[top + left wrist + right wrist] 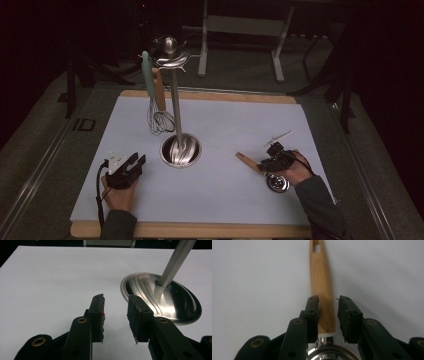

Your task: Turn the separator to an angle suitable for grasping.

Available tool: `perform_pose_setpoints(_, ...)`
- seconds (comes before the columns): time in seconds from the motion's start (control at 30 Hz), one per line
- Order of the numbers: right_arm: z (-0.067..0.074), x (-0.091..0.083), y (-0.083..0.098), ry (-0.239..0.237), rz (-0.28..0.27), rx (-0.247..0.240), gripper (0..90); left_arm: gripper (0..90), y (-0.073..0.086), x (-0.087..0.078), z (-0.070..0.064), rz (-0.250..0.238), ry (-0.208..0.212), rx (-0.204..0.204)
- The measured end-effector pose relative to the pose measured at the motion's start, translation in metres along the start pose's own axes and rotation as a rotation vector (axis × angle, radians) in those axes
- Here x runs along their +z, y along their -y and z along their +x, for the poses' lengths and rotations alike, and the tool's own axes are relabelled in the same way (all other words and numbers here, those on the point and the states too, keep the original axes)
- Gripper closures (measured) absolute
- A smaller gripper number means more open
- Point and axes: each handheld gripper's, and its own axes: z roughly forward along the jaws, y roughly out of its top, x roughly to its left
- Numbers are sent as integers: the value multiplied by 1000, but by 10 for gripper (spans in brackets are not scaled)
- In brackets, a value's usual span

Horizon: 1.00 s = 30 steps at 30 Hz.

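Note:
A utensil with a wooden handle [247, 161] [320, 277] and a round metal head [277, 182] [332, 353] lies flat on the white mat at the right. My right gripper [262, 164] [328, 302] points along that handle. Its jaws stand on either side of the handle with a small gap, so it is open. My left gripper [137, 161] [116, 305] rests at the front left, open, with bare mat between its jaws. It sits just left of the metal stand's round base [181, 150] [160, 297].
The stand's pole [176, 100] [176, 260] rises to a knobbed top [170, 52] with hooks. A whisk [159, 120] with a teal handle and a wood-handled utensil [159, 90] hang from it. The white mat [225, 125] lies on a wooden board [200, 230].

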Motion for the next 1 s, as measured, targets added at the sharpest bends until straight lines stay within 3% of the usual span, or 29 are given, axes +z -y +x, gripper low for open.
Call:
perform_pose_setpoints(0.43, -4, 8, -3, -53, 116, 23, 674, 658, 0, 0, 0, -1, -2, -1)
perform_pose_setpoints(0.67, -2, 12, -6, -56, 178, 25, 673, 658, 0, 0, 0, -1, -2, 0)
perform_pose_setpoints(0.73, 4, 13, -9, -26, 208, 12, 679, 657, 0, 0, 0, 0, -2, 2)
perform_pose_setpoints(1.0, 14, 16, -16, 22, 278, -17, 695, 655, 0, 0, 0, 0, -1, 1)
